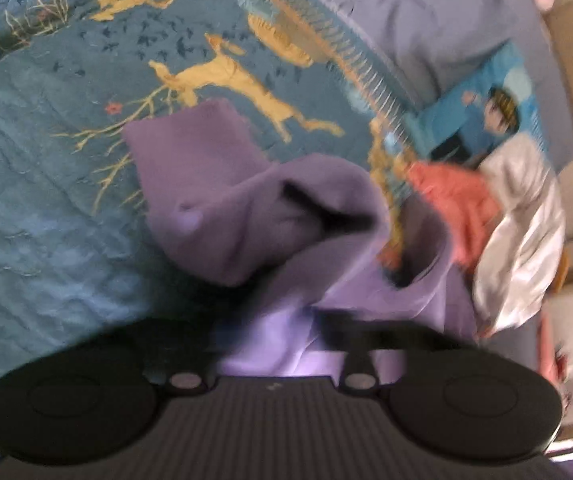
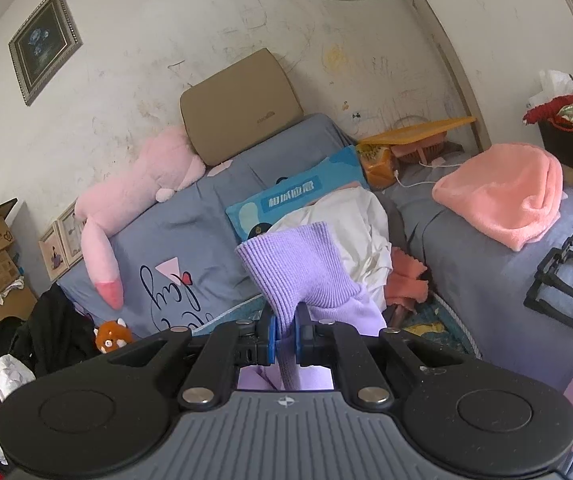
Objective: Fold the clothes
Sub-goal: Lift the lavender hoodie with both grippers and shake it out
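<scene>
My right gripper (image 2: 285, 334) pinches a lilac ribbed-knit garment (image 2: 302, 276), its cuff standing upright. My left gripper (image 1: 282, 344), blurred, appears buried in rumpled folds above the teal bedspread (image 1: 46, 200); grip indeterminate.

Crumpled purple knit garment (image 2: 302, 276), lifted

Left wrist view is smeared with motion blur, worst ahead of the tool. Right wrist view's sharp, soft even daylight, walls bowing at the fisheye edges.
</scene>
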A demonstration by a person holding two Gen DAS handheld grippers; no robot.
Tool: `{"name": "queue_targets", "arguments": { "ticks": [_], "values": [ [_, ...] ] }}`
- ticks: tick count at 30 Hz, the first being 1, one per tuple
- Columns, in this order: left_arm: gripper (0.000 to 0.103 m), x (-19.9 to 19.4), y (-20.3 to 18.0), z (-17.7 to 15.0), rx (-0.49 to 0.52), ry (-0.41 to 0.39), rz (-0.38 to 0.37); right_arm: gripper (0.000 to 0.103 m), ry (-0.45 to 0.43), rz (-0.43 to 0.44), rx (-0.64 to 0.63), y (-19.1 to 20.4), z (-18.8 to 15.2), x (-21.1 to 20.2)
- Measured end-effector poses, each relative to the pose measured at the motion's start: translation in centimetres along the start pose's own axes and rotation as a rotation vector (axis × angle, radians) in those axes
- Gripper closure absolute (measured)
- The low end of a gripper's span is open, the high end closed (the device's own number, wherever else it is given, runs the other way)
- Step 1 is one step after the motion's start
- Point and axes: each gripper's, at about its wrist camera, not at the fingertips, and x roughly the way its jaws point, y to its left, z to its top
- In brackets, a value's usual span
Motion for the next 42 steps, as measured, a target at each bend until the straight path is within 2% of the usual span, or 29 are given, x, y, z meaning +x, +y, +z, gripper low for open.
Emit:
{"name": "queue_targets", "arguments": {
  "ticks": [6, 11, 18, 23, 27, 31, 35, 38, 42],
  "values": [
    [0.099, -2.3, -2.9, 0.1, 0.101, 0.004, -0.04, 0.095, 0.003, 0.0, 0.004, 0.1, -0.3, 0.1],
    [0.099, -4.4, -5.5, 0.4, 0.182, -0.004, -0.075, 0.095, -0.048, -0.004, 0.015, 0.2, 0.1, -1.0],
    [0.099, -12.1, -11.2, 4.9, 0.236, -0.198, -0.159, 0.095, -0.185, 0.019, 0.02, 0.5, 4.0, -4.6],
    [0.099, -17.6, -15.1, 8.3, 0.277, -0.335, -0.206, 0.095, -0.194, 0.073, 0.027, 1.0, 7.6, -3.7],
    [0.099, -21.1, -17.5, 14.4, 0.339, -0.41, -0.078, 0.095, -0.124, 0.138, 0.056, 2.8, 9.6, 3.0],
    [0.099, -24.0, -19.9, 20.4, 0.388, -0.494, 0.091, 0.095, -0.036, 0.164, 0.081, 5.5, 11.2, 13.9],
    [0.099, -27.9, -22.1, 25.0, 0.412, -0.623, 0.159, 0.095, -0.079, 0.164, 0.067, 8.4, 13.5, 19.6],
    [0.099, -30.6, -22.7, 26.1, 0.431, -0.693, 0.165, 0.095, -0.073, 0.173, 0.074, 8.9, 14.0, 21.1],
    [0.099, -29.8, -19.6, 25.1, 0.42, -0.637, 0.216, 0.095, -0.003, 0.082, 0.085, 6.4, 11.7, 21.9]
  ]
}}
